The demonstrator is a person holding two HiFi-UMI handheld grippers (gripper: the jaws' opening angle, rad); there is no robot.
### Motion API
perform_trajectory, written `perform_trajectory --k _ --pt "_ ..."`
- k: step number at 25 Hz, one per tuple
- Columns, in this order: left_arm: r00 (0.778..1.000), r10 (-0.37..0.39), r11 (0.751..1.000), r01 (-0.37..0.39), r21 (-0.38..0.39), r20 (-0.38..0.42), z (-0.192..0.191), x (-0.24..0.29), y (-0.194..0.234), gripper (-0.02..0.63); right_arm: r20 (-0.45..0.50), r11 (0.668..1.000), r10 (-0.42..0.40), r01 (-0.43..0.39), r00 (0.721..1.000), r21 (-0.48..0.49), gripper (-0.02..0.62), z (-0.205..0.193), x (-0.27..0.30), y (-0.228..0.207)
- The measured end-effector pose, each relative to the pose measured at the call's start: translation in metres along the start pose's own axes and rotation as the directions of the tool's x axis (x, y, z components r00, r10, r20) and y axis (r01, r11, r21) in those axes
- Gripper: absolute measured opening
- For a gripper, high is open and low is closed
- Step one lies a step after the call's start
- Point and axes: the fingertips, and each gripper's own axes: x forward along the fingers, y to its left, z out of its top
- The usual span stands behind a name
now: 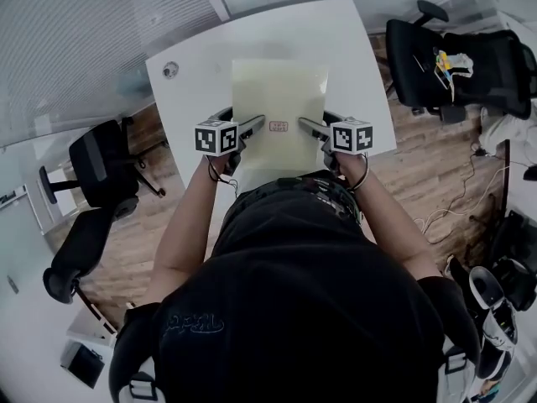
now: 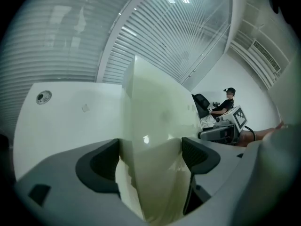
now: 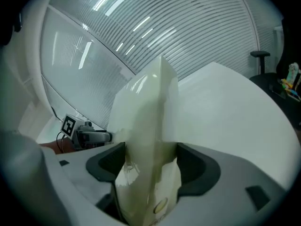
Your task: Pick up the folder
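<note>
Closest to the person, the left gripper [image 1: 256, 122] and right gripper [image 1: 304, 124] face each other across the near end of a pale yellow-green folder [image 1: 278, 91]. Each is clamped on one long side edge, so neither hand is nearer and a lift would likely need both to rise evenly. The folder's long axis runs straight away over the white table [image 1: 191, 74]; only the head view shows its red label [image 1: 278, 127] and flat outline, while the gripper views alone show the plastic bunched between the jaws, and I cannot tell whether it has cleared the table.
</note>
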Motion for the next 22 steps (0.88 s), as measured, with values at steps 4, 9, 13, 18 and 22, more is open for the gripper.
perform_trajectory --k 4,9,13,18,22 --pt "0.998 0.002 1.000 -0.004 0.030 0.056 0.010 -0.025 -0.008 0.414 0.057 0.998 -0.002 0.005 0.998 -0.065 0.334 0.011 -0.011 0.025" --pt "0.996 0.001 0.997 -0.008 0.079 0.089 0.011 -0.049 -0.013 0.416 0.096 0.996 -0.009 0.017 0.995 -0.085 0.334 0.006 -0.019 0.049" --pt "0.994 -0.019 0.994 0.007 0.112 0.106 0.006 -0.065 -0.018 0.416 0.135 0.995 -0.030 0.043 0.990 -0.092 0.334 -0.002 -0.027 0.064" --pt "0.993 -0.042 0.989 0.025 0.149 0.112 -0.003 -0.074 -0.029 0.414 0.192 0.994 -0.058 0.074 0.980 -0.080 0.333 -0.016 -0.043 0.078" --pt "0.992 -0.050 0.986 0.030 0.166 0.118 -0.008 -0.080 -0.040 0.414 0.210 0.992 -0.079 0.099 0.974 -0.083 0.333 -0.021 -0.057 0.084"
